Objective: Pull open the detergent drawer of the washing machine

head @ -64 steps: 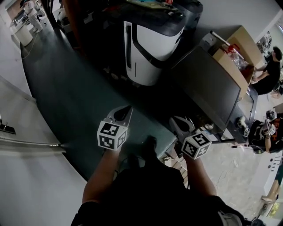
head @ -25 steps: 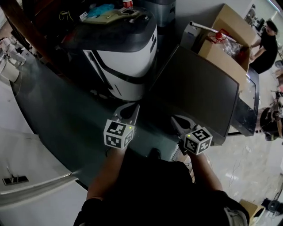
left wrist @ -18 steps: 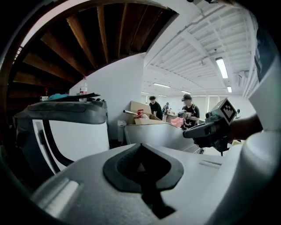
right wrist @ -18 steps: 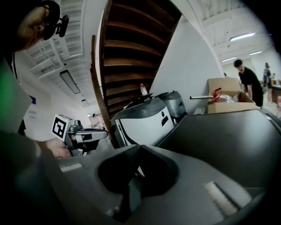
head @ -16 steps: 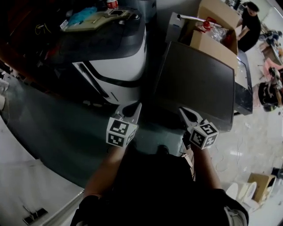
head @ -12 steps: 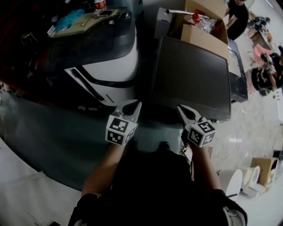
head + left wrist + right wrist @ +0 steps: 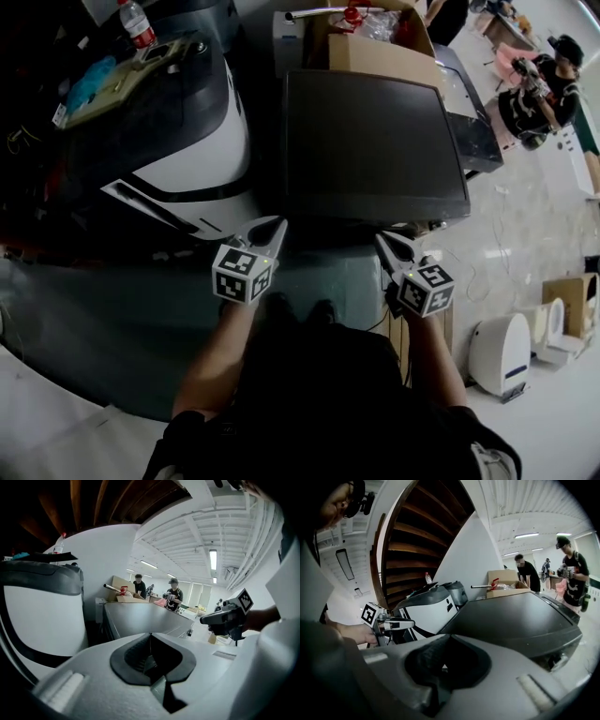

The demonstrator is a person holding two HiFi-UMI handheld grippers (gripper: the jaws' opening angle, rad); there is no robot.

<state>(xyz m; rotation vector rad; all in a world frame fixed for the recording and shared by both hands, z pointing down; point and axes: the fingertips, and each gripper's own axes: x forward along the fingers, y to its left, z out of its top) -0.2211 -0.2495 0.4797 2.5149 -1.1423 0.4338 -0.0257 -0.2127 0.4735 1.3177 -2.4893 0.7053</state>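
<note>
I am holding my left claw [image 7: 273, 225] with its jaws pressed together and nothing between them; the left gripper view is showing the dark pads meeting with no gap. My right claw [image 7: 383, 238] is in the same state, jaws together and empty. Both are hanging in the air side by side, well apart from each other and touching nothing.

The washing machine [image 7: 375, 141] is standing just ahead of me, and I am looking down on its flat, dark grey top. My right claw is pointing at its near edge, close to the right front corner, and my left claw is pointing at the gap between it and the white and dark grey machine [image 7: 202, 155] standing beside it on the left. The washer's front face is turned away from my head camera, and neither gripper view is showing it clearly, so I cannot make out the detergent drawer.

A cardboard box [image 7: 380, 52] is sitting behind the washer. A plastic bottle [image 7: 137, 23] is standing on top of the left machine. Two people [image 7: 553, 80] are standing far off to the right.
</note>
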